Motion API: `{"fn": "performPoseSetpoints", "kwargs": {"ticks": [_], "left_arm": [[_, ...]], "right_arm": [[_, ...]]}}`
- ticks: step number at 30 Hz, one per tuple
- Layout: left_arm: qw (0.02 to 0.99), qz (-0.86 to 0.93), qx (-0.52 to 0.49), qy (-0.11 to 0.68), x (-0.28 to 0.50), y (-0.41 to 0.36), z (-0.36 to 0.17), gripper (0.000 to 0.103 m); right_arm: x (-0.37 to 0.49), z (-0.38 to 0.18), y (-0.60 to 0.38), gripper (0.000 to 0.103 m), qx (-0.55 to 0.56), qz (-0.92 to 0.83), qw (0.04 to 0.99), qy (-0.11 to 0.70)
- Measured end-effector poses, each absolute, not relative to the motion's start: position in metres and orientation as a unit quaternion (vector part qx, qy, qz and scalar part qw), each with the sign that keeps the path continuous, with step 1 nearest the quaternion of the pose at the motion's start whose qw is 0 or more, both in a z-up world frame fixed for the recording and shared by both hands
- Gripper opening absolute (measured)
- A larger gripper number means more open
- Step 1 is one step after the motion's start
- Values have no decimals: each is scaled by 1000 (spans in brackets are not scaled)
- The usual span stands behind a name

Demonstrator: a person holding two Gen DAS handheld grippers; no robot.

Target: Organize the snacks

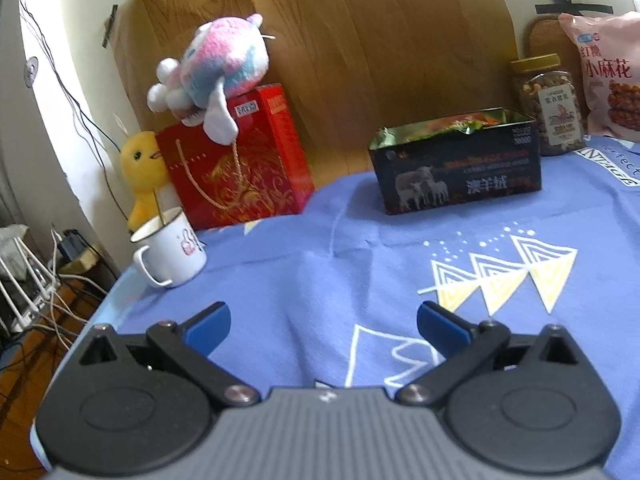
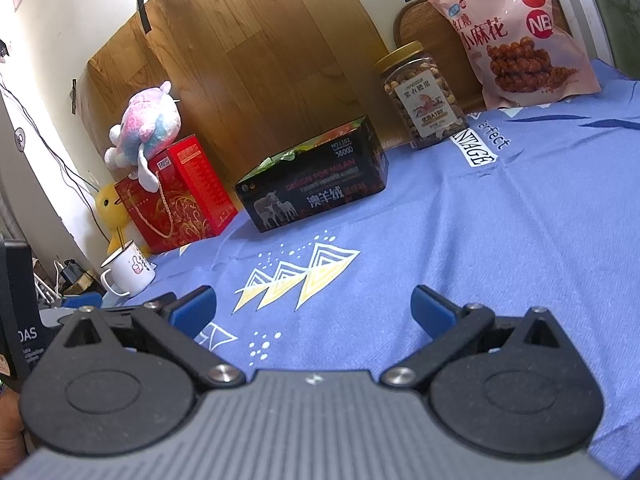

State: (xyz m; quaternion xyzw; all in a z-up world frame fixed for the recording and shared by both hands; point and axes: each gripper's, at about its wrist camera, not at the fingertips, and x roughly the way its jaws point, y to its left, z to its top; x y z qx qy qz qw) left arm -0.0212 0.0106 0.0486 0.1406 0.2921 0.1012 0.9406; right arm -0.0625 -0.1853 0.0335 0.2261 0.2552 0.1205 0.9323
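Note:
A black open box [image 1: 456, 168] with sheep printed on its side holds green and orange snack packets [image 1: 448, 124]; it stands at the back of the blue cloth and also shows in the right wrist view [image 2: 316, 184]. A clear nut jar with a gold lid [image 1: 552, 108] [image 2: 424, 96] stands to its right. A pink snack bag [image 1: 608, 76] [image 2: 516, 36] leans behind the jar. My left gripper [image 1: 324, 322] is open and empty, low over the cloth. My right gripper [image 2: 314, 306] is open and empty, near the cloth's front.
A red gift box [image 1: 240, 164] with a plush toy [image 1: 216, 68] on top stands at the back left. A yellow duck toy [image 1: 144, 168] and a white mug [image 1: 172, 252] sit by the table's left edge. A wooden board [image 1: 360, 40] backs the table. Cables lie on the floor at left.

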Motion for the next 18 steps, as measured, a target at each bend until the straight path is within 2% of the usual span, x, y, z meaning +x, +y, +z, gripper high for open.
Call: {"fn": "performPoseSetpoints", "kwargs": {"ticks": [18], "left_arm": [[937, 77, 124, 317, -20, 11, 45, 103]], "right_arm": [[-63, 33, -185, 103, 226, 120, 932, 255]]}}
